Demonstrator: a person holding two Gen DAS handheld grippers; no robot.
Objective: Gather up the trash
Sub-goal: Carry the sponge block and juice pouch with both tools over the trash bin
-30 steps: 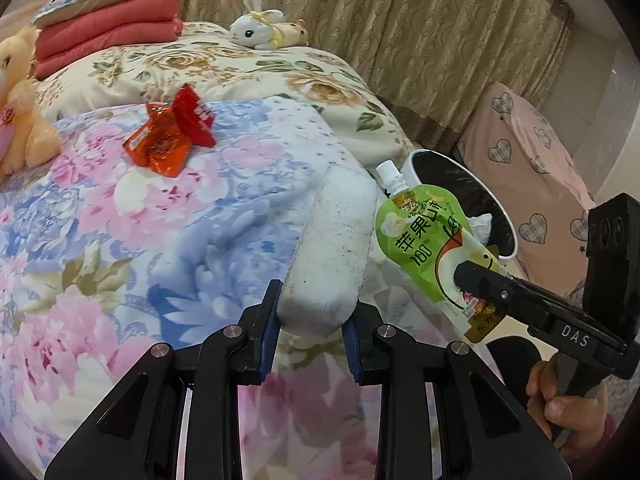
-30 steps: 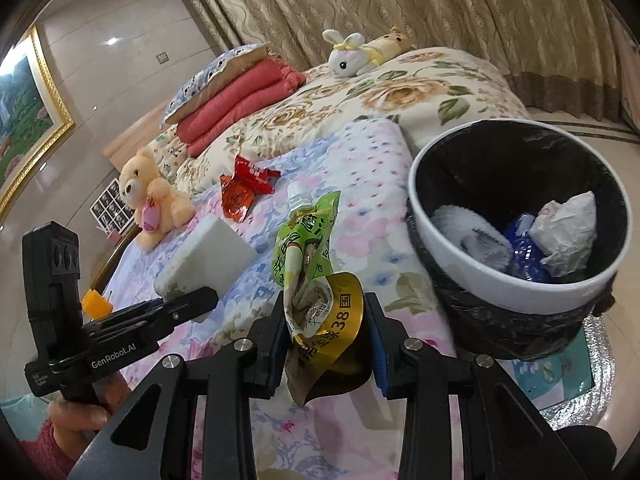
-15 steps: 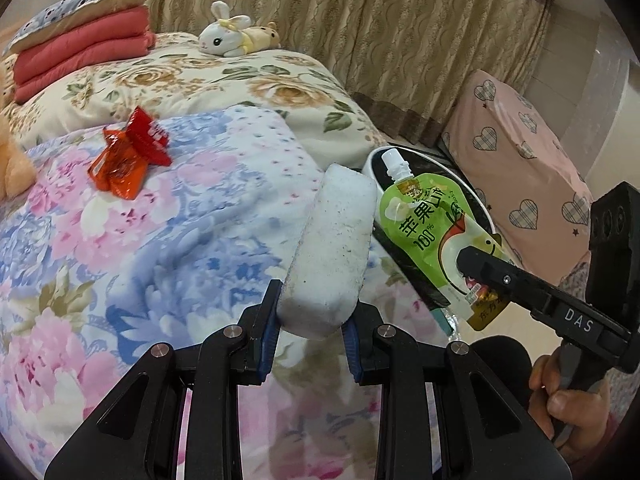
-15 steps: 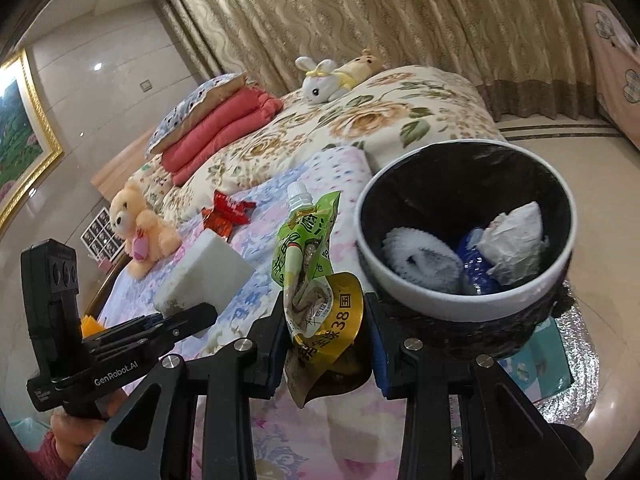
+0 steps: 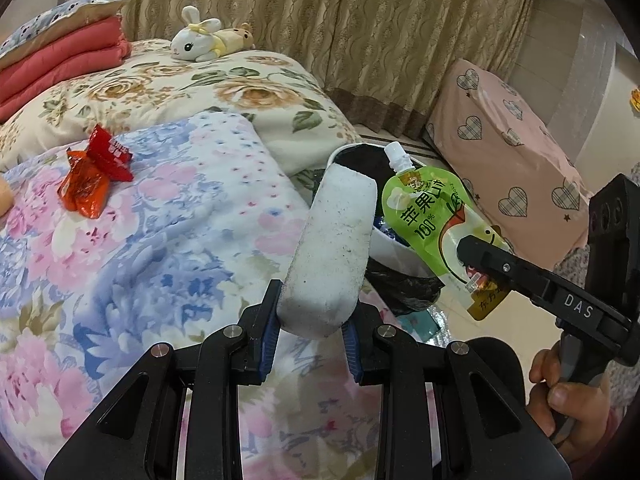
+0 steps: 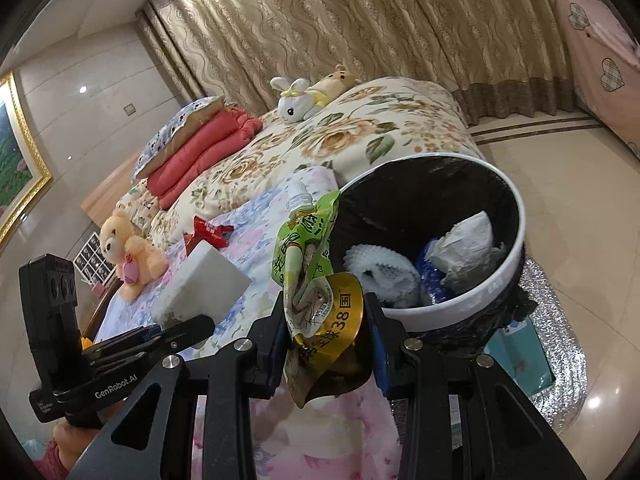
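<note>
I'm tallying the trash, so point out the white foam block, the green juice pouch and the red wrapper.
White foam block [image 5: 336, 248], left wrist view: its speckled broad face.
Green juice pouch [image 5: 424, 216], left wrist view: its printed front.
Red wrapper [image 5: 94, 170], left wrist view: its crumpled middle, lying on the bed.

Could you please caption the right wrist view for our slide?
Right tongs clamp a green juice pouch beside the lined bin.

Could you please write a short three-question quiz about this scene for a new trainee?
1. True or false: the left tongs are shut on the white foam block.
2. What do the right tongs hold? A) red wrapper B) green juice pouch C) toy rabbit
3. Which trash lies on the floral blanket?

Key:
1. True
2. B, the green juice pouch
3. The red wrapper
</note>
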